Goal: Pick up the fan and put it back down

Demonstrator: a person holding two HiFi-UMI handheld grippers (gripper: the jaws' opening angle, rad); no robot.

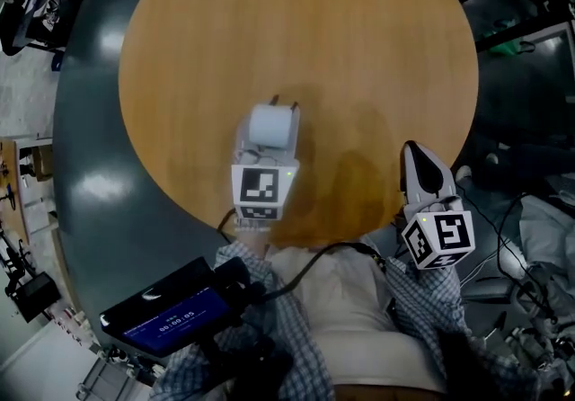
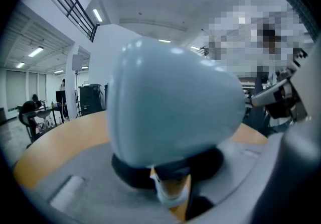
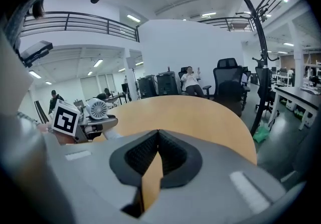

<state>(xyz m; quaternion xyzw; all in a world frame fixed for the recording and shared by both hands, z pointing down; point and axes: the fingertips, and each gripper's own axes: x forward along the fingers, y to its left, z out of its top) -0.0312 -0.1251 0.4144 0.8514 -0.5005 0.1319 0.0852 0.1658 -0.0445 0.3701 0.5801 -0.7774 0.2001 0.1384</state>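
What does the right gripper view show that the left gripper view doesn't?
Only the right gripper view: the left tongs seen from outside, closed on the fan, next to their marker cube; the right tongs, shut with nothing between them; a coat stand. Only the left gripper view: the fan's smooth pale housing up close, filling most of the frame. Both: the round wooden table.

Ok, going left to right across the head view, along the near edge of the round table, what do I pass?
timer screen → fan → right gripper
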